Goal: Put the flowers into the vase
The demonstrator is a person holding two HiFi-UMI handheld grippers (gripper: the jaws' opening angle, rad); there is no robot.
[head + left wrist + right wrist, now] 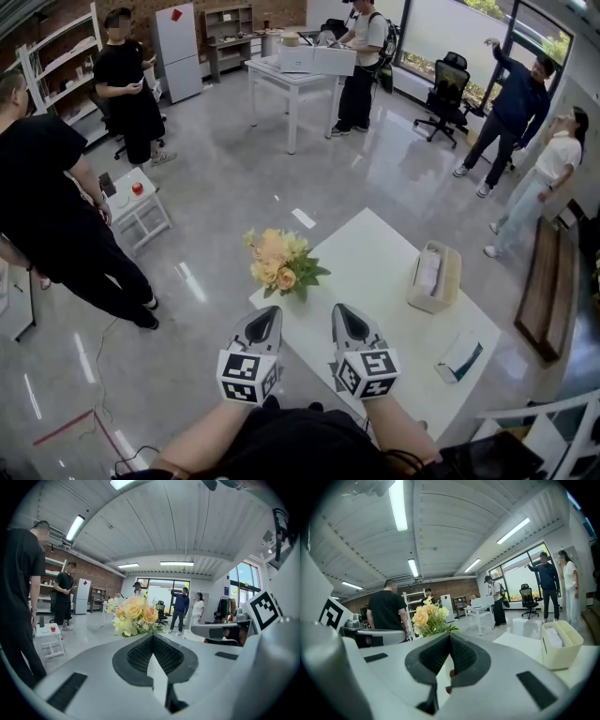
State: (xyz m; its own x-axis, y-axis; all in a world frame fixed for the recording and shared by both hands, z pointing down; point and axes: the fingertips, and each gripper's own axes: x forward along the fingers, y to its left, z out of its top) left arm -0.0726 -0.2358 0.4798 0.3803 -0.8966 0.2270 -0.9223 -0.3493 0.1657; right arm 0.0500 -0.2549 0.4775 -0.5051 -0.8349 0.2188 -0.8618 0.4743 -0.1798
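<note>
A bouquet of peach and yellow flowers [279,261] with green leaves stands upright near the far left corner of the white table [375,253]. Whether a vase holds it is hidden under the blooms. My left gripper [267,315] and right gripper [345,312] hover side by side over the table's near part, both pointing toward the bouquet and short of it. The flowers [133,616] show just past the left gripper [151,638], whose jaws are pressed together with nothing in them. The flowers [426,617] also rise left of the right gripper [449,635], which is shut and empty.
A cream tissue box [434,277] [560,644] sits at the table's right side, and a white-and-teal box [459,356] lies nearer the front right. A person in black [47,206] stands left beside a small white side table [141,206]. Other people stand farther back.
</note>
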